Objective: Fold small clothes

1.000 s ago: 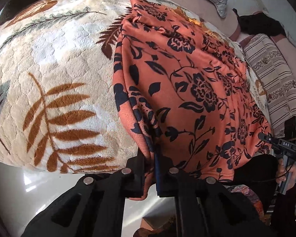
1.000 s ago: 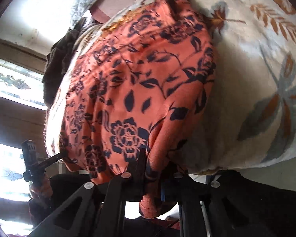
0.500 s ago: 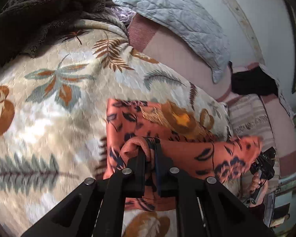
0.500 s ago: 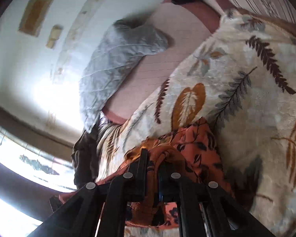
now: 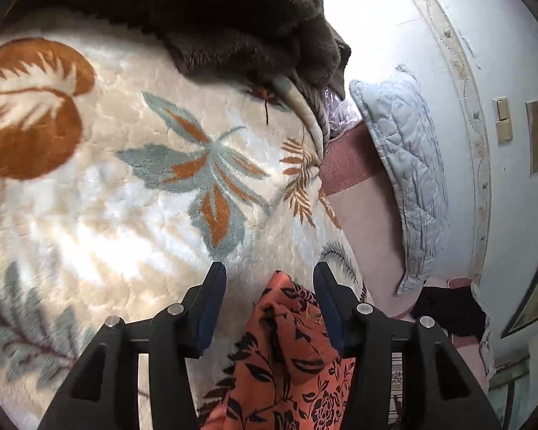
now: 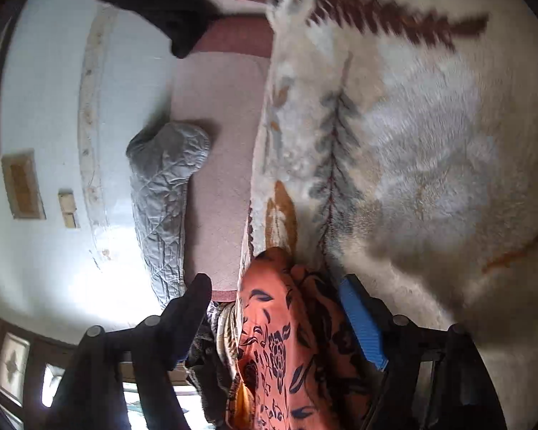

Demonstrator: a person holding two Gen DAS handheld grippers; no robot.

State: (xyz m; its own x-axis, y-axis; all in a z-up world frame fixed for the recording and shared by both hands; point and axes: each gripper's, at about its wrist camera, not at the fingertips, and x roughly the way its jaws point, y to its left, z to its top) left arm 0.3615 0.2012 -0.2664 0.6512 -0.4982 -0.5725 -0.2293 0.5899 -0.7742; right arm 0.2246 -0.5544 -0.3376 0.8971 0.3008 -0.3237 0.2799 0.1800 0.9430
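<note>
An orange garment with a dark floral print lies on a cream leaf-patterned fleece blanket. In the left wrist view my left gripper is open, its blue-padded fingers either side of the garment's top corner without pinching it. In the right wrist view the same garment lies between the spread fingers of my right gripper, which is also open. The garment's lower part is hidden behind the gripper bodies.
A dark brown fluffy blanket is piled at the far side of the bed. A grey quilted pillow leans on the pink headboard cushion against the white wall. A black cloth lies near the bed's head.
Both grippers carried the garment's edge forward over itself, then opened and let it go. The garment now lies on the blanket between the open jaws.
</note>
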